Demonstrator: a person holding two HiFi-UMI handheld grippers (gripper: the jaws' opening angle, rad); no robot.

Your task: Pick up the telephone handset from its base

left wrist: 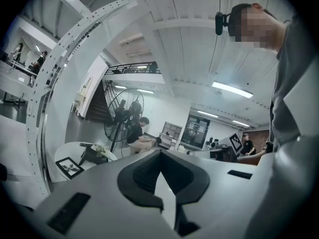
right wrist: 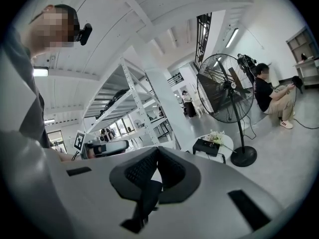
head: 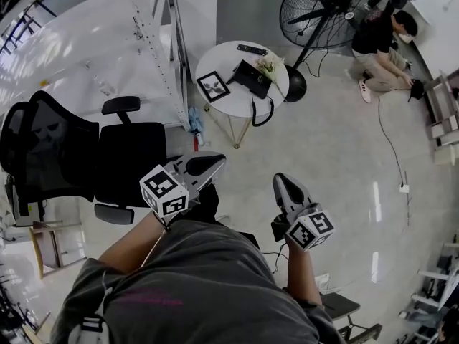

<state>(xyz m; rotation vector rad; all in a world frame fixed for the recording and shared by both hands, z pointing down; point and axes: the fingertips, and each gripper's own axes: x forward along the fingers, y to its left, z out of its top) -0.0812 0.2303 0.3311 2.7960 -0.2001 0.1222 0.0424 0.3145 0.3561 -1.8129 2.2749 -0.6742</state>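
Observation:
The black telephone (head: 249,77) sits on a round white table (head: 222,102) well ahead of me, its handset lying on the base and a coiled cord (head: 262,113) hanging over the table's edge. It shows small in the left gripper view as the telephone (left wrist: 92,153) and in the right gripper view as the telephone (right wrist: 207,146). My left gripper (head: 215,162) and right gripper (head: 282,180) are held in front of my body, far short of the table. Both are shut with nothing between the pads, as the left gripper (left wrist: 159,156) and right gripper (right wrist: 157,152) show.
On the table also lie a framed picture (head: 213,86), a remote (head: 252,49) and small flowers (head: 269,67). A black office chair (head: 118,163) stands to my left, a perforated metal rack (head: 154,45) beside the table, a large floor fan (head: 323,9) behind it. A person (head: 380,49) crouches at far right.

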